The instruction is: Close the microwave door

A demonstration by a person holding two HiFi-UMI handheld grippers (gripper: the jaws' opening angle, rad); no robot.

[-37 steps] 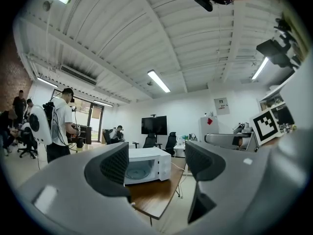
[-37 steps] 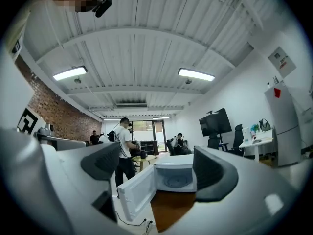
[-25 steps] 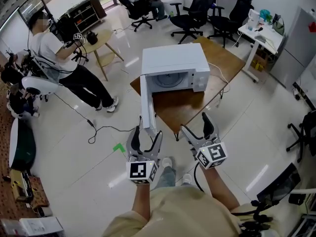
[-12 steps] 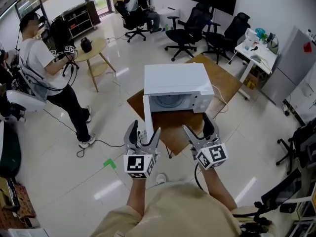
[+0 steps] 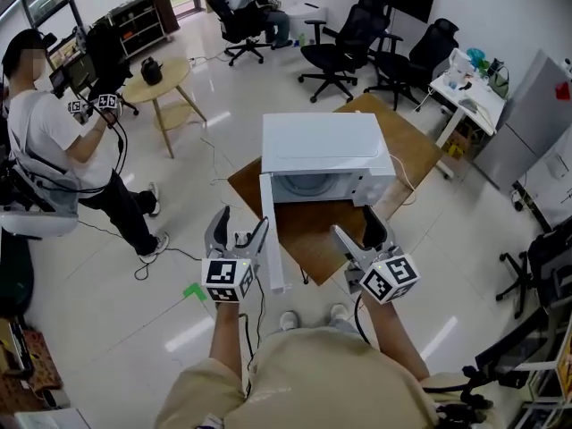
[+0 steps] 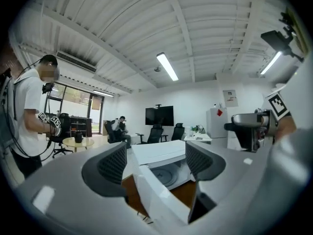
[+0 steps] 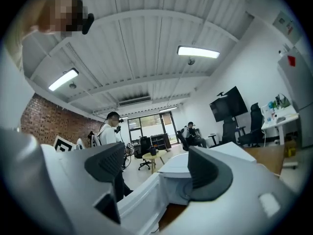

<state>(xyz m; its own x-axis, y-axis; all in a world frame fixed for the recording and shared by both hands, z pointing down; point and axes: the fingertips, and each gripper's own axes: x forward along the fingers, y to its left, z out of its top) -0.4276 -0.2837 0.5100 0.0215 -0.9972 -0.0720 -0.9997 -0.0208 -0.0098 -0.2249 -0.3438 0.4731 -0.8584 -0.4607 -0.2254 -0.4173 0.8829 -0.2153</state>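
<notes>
A white microwave [image 5: 326,146] stands on a brown table [image 5: 411,141]. Its door [image 5: 271,231] is swung wide open and sticks out toward me past the table edge. My left gripper [image 5: 241,222] hangs just left of the door's outer face, open and holding nothing; I cannot tell whether it touches the door. In the left gripper view the door [image 6: 156,195] shows between and below the jaws of my left gripper [image 6: 156,160]. To the door's right, over the table's front corner, is my right gripper [image 5: 355,224], open and empty. The right gripper view has the microwave [image 7: 215,155] beyond my right gripper [image 7: 156,168].
A person [image 5: 54,132] holding grippers stands at the left, near a round wooden table [image 5: 161,79]. Several black office chairs [image 5: 357,34] and a white desk [image 5: 469,70] are behind the microwave. A cable [image 5: 152,262] and a green mark [image 5: 192,290] lie on the floor.
I have stepped closer to the microwave. My left gripper has shifted left to the outer side of the open door. The right gripper's jaws have narrowed. The person at the left has moved.
</notes>
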